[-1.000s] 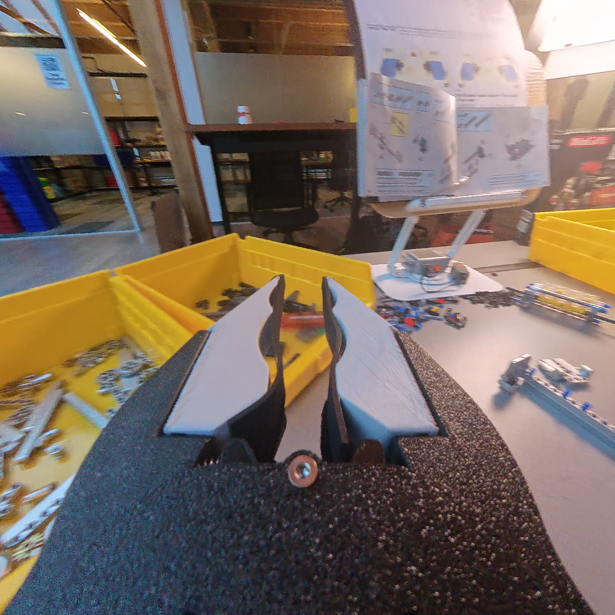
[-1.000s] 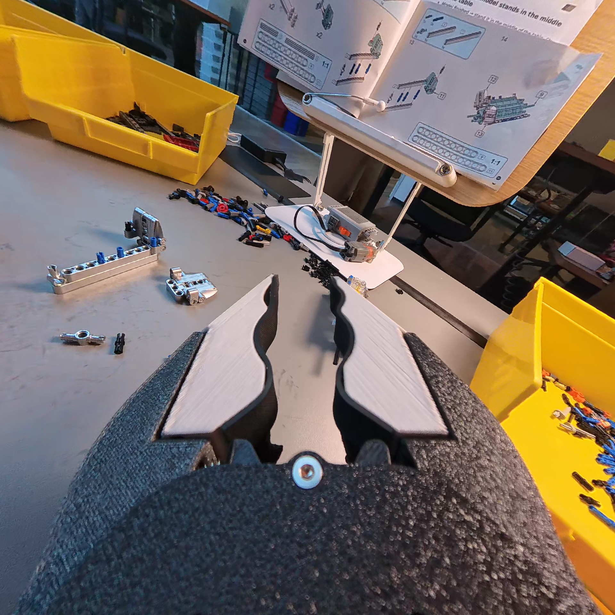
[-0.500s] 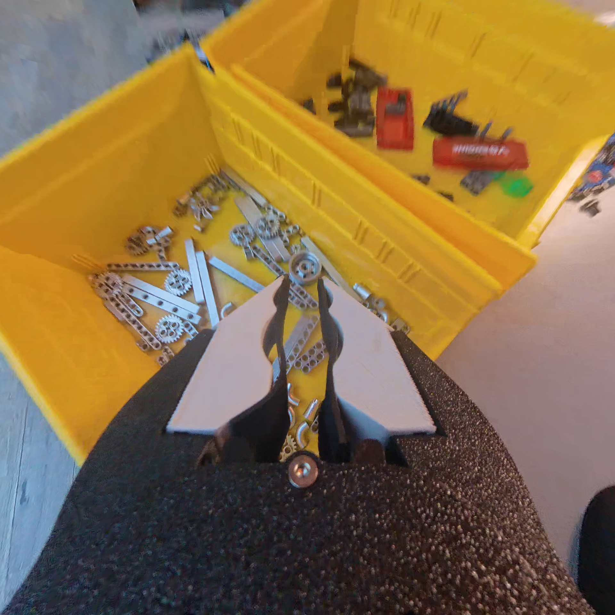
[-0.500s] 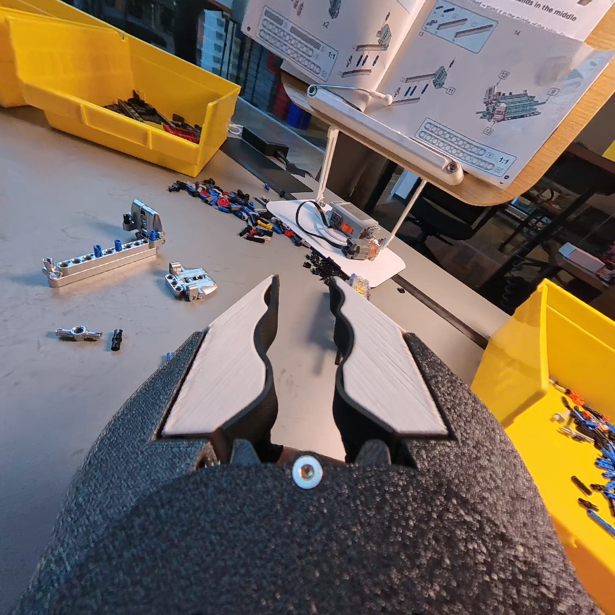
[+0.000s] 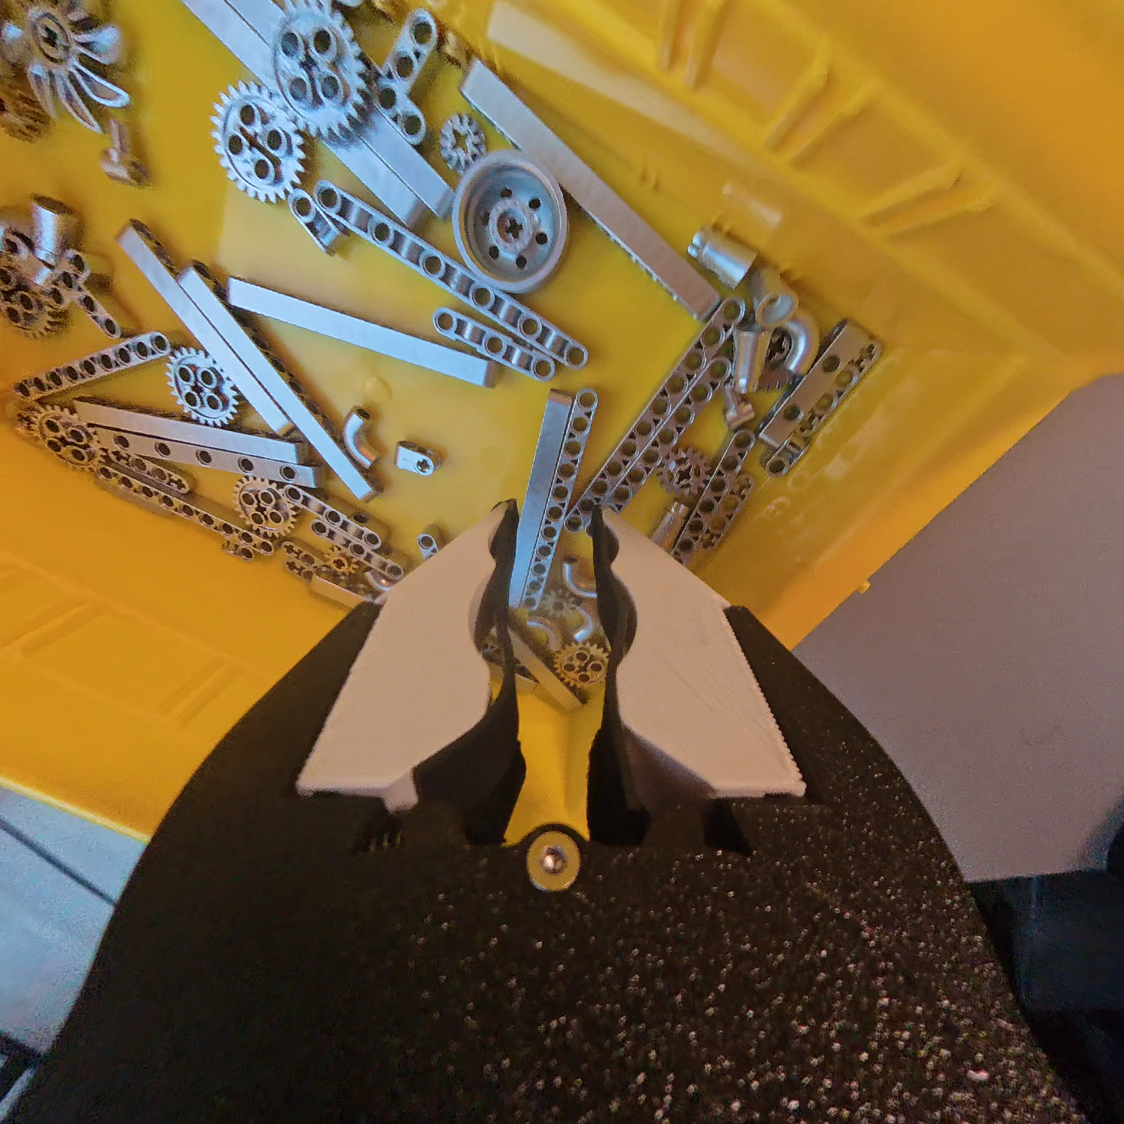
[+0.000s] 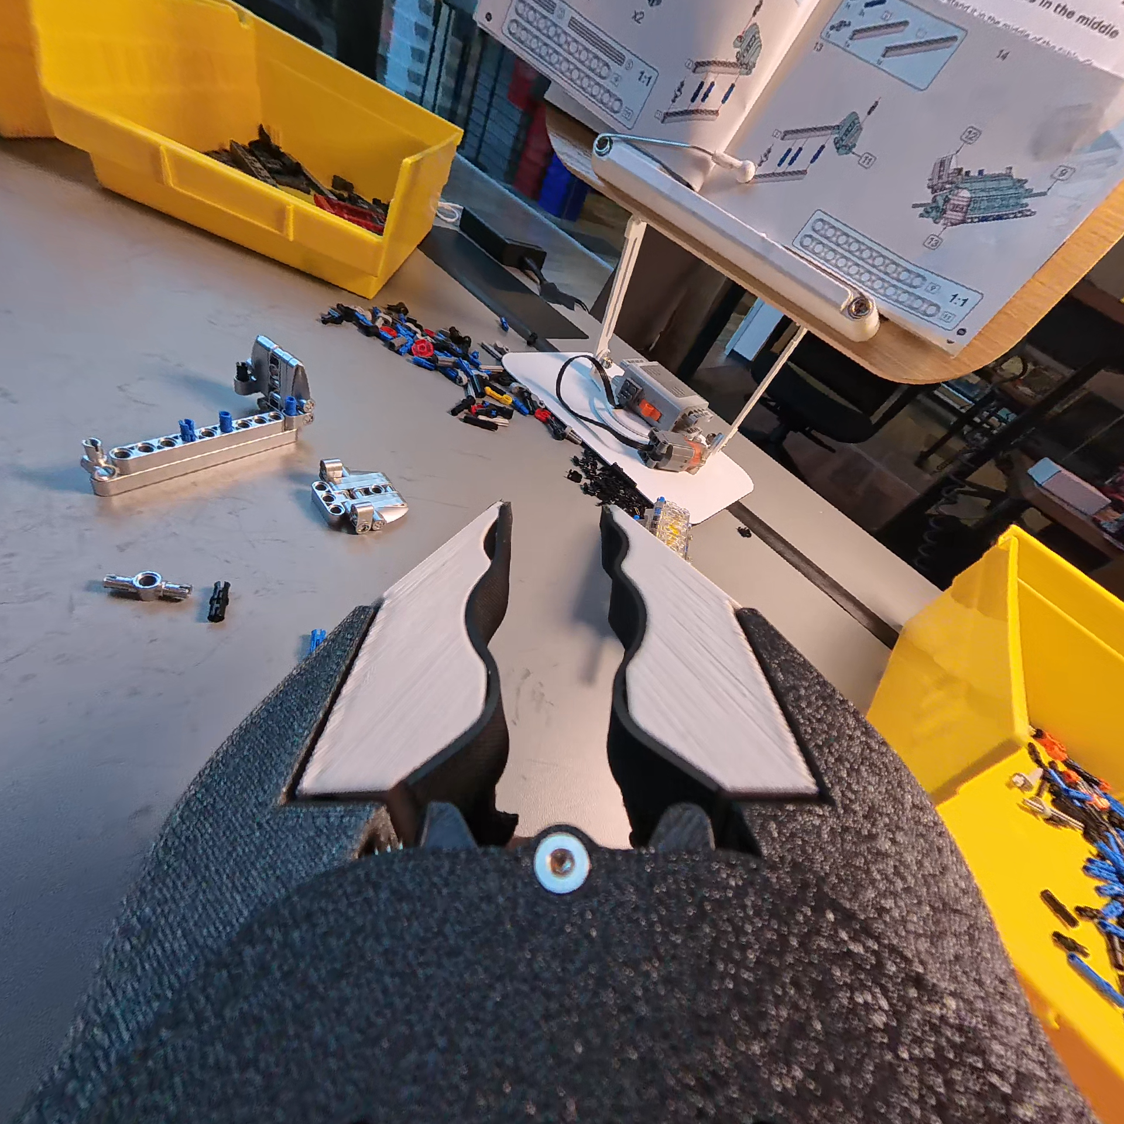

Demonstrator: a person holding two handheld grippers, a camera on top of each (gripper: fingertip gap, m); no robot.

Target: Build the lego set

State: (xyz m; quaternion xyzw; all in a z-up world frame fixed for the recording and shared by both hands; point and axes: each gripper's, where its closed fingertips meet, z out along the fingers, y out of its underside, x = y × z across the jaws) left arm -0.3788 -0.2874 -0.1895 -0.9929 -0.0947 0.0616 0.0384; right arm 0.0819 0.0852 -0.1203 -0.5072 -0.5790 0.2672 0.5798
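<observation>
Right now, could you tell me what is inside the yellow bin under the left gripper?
The yellow bin holds silver building parts: holed beams, gears, a wheel hub and small elbow connectors. The open left gripper covers the parts nearest the camera.

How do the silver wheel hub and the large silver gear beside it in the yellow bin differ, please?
The wheel hub has a smooth raised rim; the large gear has a toothed edge. The wheel hub lies clear on top; the gear overlaps a beam. Both are silver, round, pierced with holes, inside the yellow bin.
</observation>
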